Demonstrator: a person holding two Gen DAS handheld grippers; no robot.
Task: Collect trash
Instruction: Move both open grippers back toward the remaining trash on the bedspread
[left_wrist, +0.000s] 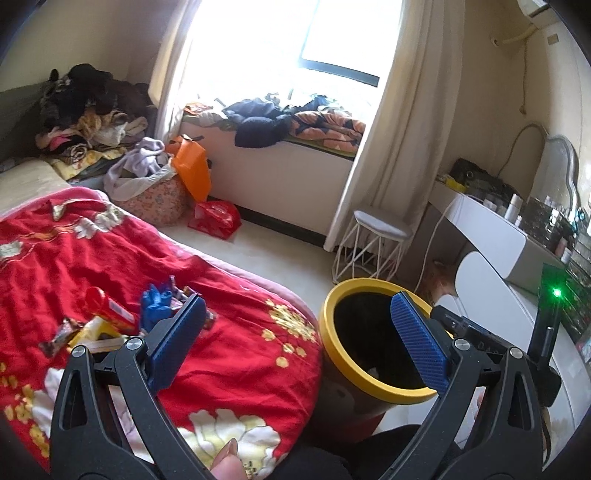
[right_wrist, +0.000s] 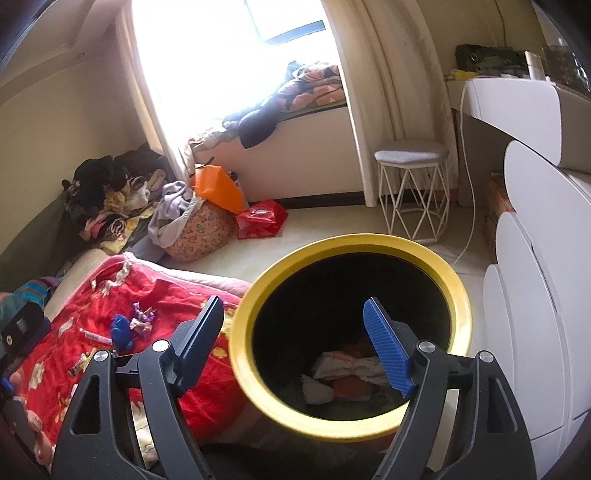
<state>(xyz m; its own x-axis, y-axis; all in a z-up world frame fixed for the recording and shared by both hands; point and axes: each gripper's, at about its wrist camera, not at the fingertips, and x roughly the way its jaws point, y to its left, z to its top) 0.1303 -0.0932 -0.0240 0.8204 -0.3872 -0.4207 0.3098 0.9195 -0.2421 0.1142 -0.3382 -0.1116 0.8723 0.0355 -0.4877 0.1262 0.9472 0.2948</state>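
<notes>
Both grippers, left (left_wrist: 295, 332) and right (right_wrist: 295, 343), gape empty; wrappers (left_wrist: 110, 321) lie left of frame, nearer the left, bin (right_wrist: 347, 314) right.

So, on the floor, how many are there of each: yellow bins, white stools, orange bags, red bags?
bin: 1
stool: 1
orange bag: 1
red bag: 1
Total: 4
</notes>
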